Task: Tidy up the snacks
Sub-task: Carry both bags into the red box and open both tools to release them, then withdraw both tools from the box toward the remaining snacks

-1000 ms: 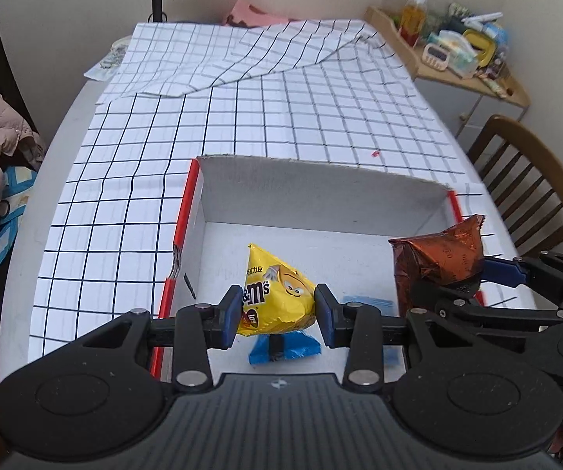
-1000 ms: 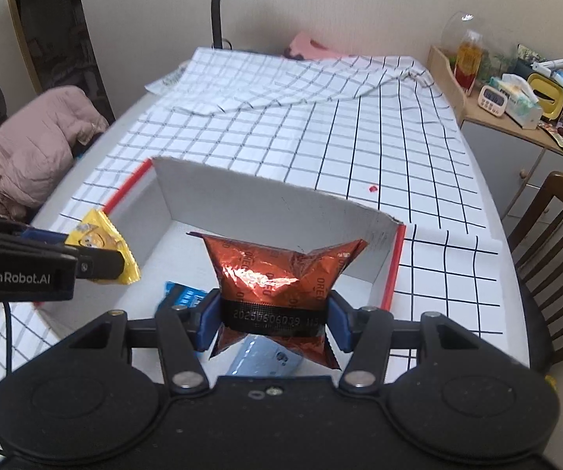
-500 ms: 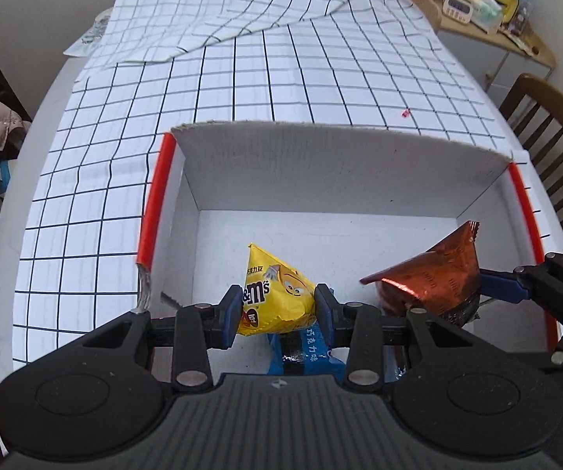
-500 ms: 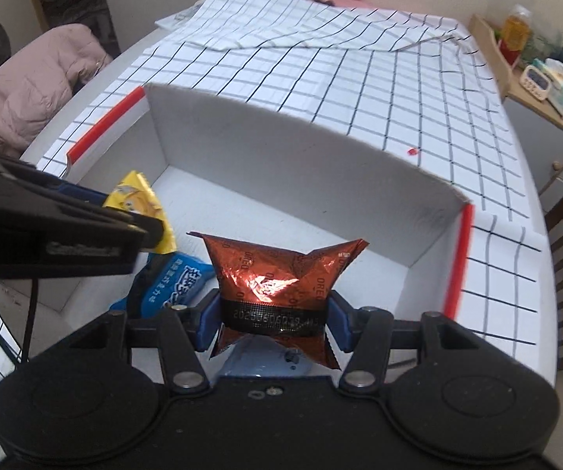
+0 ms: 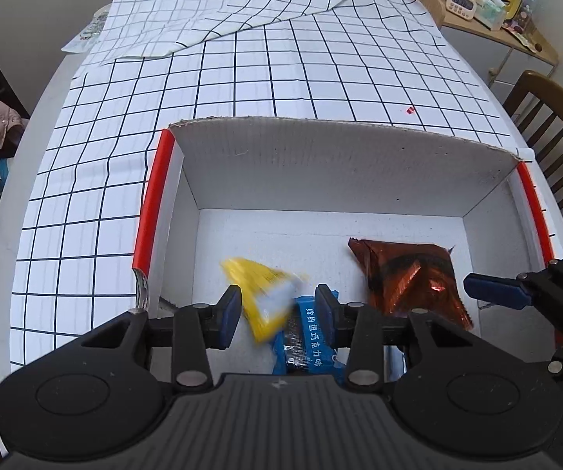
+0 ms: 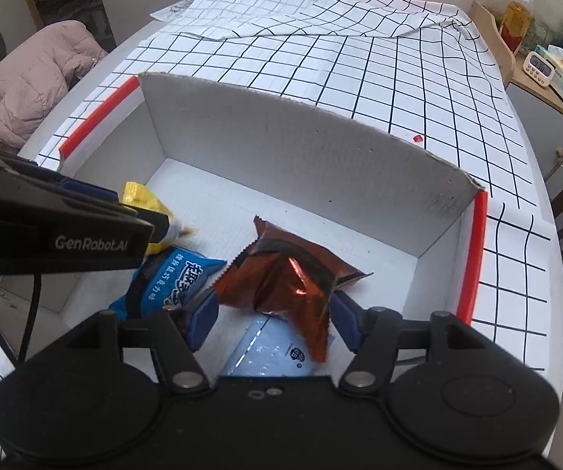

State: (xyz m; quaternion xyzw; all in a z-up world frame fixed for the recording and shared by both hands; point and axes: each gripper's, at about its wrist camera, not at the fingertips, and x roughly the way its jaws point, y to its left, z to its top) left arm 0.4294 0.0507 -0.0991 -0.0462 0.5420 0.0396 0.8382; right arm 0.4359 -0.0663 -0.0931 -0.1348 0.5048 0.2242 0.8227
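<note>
I stand beside the table with the checked cloth (image 5: 281,70) and I look down into the white cardboard box (image 5: 340,164) with the red edges, where both tools point steeply downward. The left gripper (image 5: 277,301) has its jaws only a little apart. The yellow packet (image 5: 265,293) hangs tilted between them and is blurred while the fingers are sharp; it leans at the left pad and does not reach the right one, so I judge it is let go and is dropping to the box floor. The right gripper (image 6: 273,313) has just been opening its jaws, and its pads stand free on both sides of the copper packet (image 6: 293,274). This packet lies flat in the box, partly on a pale blue packet (image 6: 273,348), just ahead of the fingertips and still between them. Its long side runs across the gap, from one pad toward the other. A dark blue packet (image 6: 179,278) lies between the two dropped snacks, under the left fingers. The right hand is the nearer one to the copper packet, the left hand to the yellow one. I think the next move is to leave the box, and because each packet sits inside its own jaws, the hands should go straight back along the fingers and not sideways, or a pad may drag a packet.
</note>
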